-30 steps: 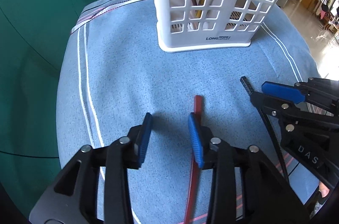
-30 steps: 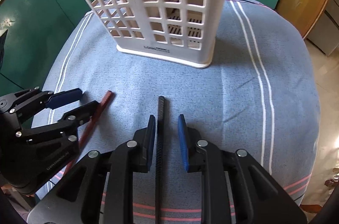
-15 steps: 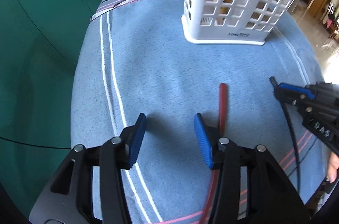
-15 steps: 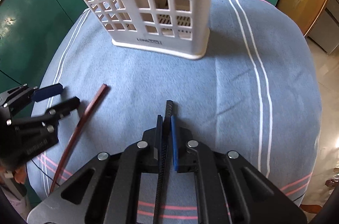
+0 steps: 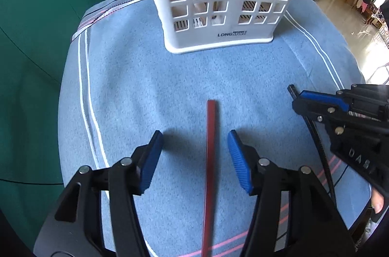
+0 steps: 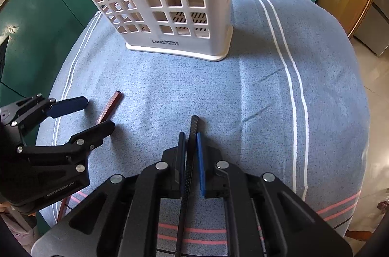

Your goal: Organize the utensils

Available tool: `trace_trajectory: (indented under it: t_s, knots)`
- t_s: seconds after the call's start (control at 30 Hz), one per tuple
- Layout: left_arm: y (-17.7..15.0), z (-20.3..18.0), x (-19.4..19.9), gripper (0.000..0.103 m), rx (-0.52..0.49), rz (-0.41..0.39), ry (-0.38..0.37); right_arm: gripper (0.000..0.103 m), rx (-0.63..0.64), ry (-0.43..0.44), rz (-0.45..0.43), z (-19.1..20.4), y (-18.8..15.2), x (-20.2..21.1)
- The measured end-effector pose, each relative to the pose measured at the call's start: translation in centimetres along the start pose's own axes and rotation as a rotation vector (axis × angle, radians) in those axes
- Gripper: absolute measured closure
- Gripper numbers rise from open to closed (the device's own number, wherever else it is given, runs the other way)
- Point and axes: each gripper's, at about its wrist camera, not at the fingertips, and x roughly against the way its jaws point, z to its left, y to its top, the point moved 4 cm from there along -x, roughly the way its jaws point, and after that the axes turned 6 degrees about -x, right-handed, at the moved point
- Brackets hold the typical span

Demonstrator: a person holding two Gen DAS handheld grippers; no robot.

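Left wrist view: the left gripper [image 5: 194,155] hangs over the blue cloth [image 5: 126,91] on the desk with its fingers [image 5: 150,157] well apart. The red chopstick [image 5: 211,147] lies flat on the cloth between them, nearer the right finger and touching neither, its far end reaching past the fingertips toward the white basket [image 5: 226,1], which stands upright well ahead. Off to the right, the right gripper [image 5: 301,99] already carries the black chopstick [image 5: 291,88].

Right wrist view: the right gripper [image 6: 190,147] has its fingers [image 6: 200,159] drawn together and clamped on the black chopstick [image 6: 193,133], whose tip pokes out just beyond them. The basket [image 6: 170,1] stands ahead and a little left, its top out of frame. To the left, the left gripper [image 6: 87,116] straddles the red chopstick [image 6: 110,106] without pinching it.

The step in hand looks like the pickup of the two sticks: the right one is taken, the left not yet. Next the left fingers should close squarely on the red stick, then both sticks need lifting and tipping upright to drop into the basket's open top.
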Motion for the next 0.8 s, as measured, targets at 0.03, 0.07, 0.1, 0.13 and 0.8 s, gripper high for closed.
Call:
trace_trajectory:
  t_s: [0.03, 0.07, 0.1, 0.13, 0.8]
  knots:
    - [0.2, 0.0, 0.0, 0.061, -0.001, -0.003, -0.003, 0.093, 0.007, -0.01, -0.002, 0.5, 0.3, -0.2]
    - [0.3, -0.1, 0.1, 0.074, -0.002, -0.004, -0.004, 0.093, 0.015, -0.02, -0.007, 0.7, 0.5, -0.3]
    - [0.4, 0.0, 0.1, 0.086, 0.001, -0.007, -0.013, 0.093, 0.018, -0.025, -0.011, 1.8, 0.4, -0.9]
    - [0.5, 0.2, 0.0, 0.09, 0.008, -0.008, -0.021, 0.093, 0.02, -0.027, -0.014, 1.9, 0.5, -1.0]
    - [-0.4, 1.7, 14.3, 0.097, 0.11, -0.381, 0.031, 0.096, 0.03, 0.07, -0.292, 3.2, -1.4, 12.2]
